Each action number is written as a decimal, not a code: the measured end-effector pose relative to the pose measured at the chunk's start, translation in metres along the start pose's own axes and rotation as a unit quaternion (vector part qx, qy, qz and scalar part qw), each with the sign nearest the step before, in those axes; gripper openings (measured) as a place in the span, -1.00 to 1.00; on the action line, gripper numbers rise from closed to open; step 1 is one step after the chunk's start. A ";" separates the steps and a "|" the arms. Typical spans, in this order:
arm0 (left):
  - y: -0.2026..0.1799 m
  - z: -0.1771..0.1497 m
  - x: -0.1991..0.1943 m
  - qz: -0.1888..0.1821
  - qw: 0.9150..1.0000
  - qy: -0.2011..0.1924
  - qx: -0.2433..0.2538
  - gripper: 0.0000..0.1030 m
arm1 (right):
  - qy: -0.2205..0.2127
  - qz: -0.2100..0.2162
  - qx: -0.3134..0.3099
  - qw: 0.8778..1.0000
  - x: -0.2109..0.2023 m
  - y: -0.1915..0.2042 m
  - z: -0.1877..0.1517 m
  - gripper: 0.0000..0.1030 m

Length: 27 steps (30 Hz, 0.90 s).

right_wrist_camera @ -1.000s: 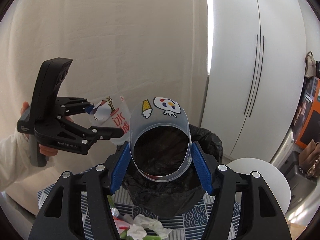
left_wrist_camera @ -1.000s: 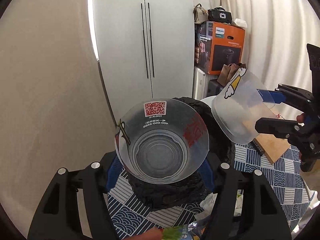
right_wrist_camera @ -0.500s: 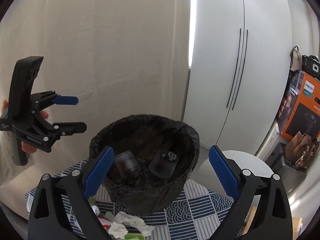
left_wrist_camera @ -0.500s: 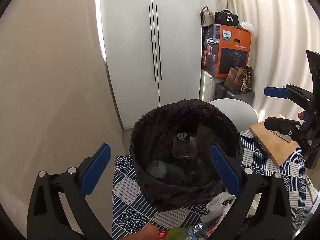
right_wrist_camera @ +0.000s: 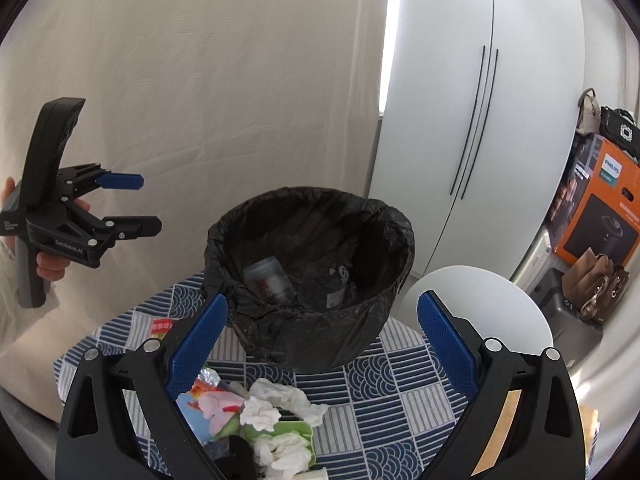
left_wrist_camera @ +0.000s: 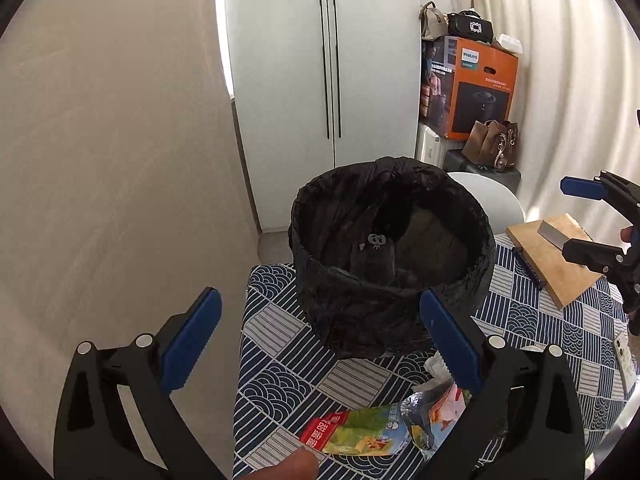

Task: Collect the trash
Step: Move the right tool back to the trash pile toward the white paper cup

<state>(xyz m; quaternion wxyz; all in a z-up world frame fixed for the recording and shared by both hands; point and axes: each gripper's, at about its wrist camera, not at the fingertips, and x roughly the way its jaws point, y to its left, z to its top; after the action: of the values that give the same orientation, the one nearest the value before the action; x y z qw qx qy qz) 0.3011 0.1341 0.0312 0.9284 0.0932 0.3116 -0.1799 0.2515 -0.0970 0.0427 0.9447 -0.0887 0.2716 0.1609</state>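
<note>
A bin lined with a black bag (left_wrist_camera: pixel 390 256) (right_wrist_camera: pixel 310 280) stands on the blue patterned tablecloth (left_wrist_camera: pixel 280 364). Two clear plastic cups lie inside it, one with a red label (right_wrist_camera: pixel 268 278) and one with a small face logo (left_wrist_camera: pixel 374 258). My left gripper (left_wrist_camera: pixel 320 344) is open and empty in front of the bin; it also shows in the right wrist view (right_wrist_camera: pixel 136 206). My right gripper (right_wrist_camera: pixel 322 344) is open and empty too, and shows at the right edge of the left wrist view (left_wrist_camera: pixel 576 218). Snack wrappers (left_wrist_camera: pixel 360 430) and crumpled tissues (right_wrist_camera: pixel 280 408) lie on the cloth near me.
A wooden board (left_wrist_camera: pixel 554 256) lies on the table at the right of the bin. A white round chair (right_wrist_camera: pixel 476 308) stands behind the table. A white wardrobe (left_wrist_camera: pixel 328 60), an orange box (left_wrist_camera: pixel 472 88) and a brown bag (left_wrist_camera: pixel 492 146) are at the back.
Both grippers let go of their clear cups, which dropped into the bin. Both jaws opened wide and the grippers have drawn back from the bin.
</note>
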 end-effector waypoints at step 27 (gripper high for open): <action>0.018 -0.087 -0.014 0.001 0.998 0.062 -0.018 0.89 | 0.099 -0.026 -0.013 0.995 -0.018 0.039 -0.099 0.78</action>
<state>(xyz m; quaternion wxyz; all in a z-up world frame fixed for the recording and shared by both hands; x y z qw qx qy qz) 0.2506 0.1793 -0.0281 0.9089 0.0882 0.3716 -0.1672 0.1759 -0.0907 -0.0334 0.9158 -0.1238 0.3592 0.1302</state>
